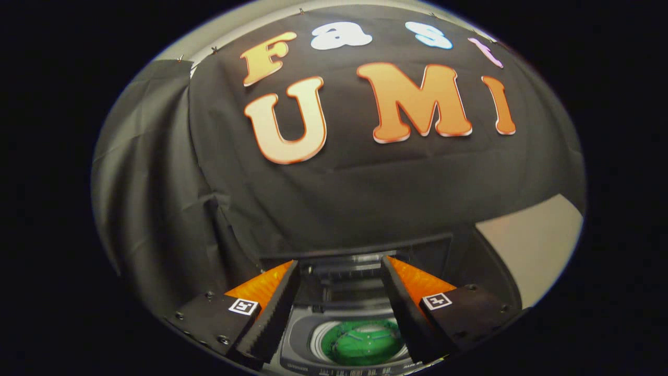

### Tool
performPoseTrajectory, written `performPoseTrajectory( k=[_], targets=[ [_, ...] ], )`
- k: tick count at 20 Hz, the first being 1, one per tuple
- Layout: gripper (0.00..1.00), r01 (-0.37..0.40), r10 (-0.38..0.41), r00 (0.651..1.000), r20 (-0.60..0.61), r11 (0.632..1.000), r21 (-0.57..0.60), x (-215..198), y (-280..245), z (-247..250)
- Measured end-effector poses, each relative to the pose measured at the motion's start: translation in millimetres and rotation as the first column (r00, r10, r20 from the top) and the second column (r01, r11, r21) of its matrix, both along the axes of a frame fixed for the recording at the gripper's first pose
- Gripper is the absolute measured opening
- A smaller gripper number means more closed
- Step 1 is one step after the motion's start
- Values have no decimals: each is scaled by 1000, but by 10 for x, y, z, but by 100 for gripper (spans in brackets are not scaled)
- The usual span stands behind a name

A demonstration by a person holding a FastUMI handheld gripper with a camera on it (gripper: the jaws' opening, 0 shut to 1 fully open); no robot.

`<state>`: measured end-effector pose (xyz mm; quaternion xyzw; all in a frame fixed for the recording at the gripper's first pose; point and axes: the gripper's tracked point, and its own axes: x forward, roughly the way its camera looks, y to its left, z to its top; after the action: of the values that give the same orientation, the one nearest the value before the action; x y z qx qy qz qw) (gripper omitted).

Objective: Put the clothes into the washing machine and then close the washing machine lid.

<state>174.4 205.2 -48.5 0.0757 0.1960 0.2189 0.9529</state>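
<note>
While the gripper (339, 266) hung spread wide and empty, the washing machine (360, 342) sat below and between its fingers (276, 305), its lid (355, 261) raised at the back. Green clothes (362, 342) lay inside the round drum opening, well beneath the fingertips.

clothes (362, 342) in washing machine (302, 339), between parted tongs (339, 269)

washing machine (344, 334) front and green clothes (362, 342) partly behind gripper (340, 271) fingers

Washing machine (300, 334) panel print too small to read
</note>
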Motion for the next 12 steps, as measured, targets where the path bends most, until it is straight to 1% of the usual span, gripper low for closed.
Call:
performPoseTrajectory(
  k=[2, 5, 8, 12],
  targets=[
    [98, 9, -9, 999, 52, 1000, 3, 309, -33, 148],
    [98, 30, -28, 998, 51, 999, -43, 742, -61, 86],
    [99, 45, -48, 998, -29, 996, -77, 1083, -43, -274],
    [99, 55, -64, 994, -93, 994, -95, 1344, -33, -652]
  ],
)
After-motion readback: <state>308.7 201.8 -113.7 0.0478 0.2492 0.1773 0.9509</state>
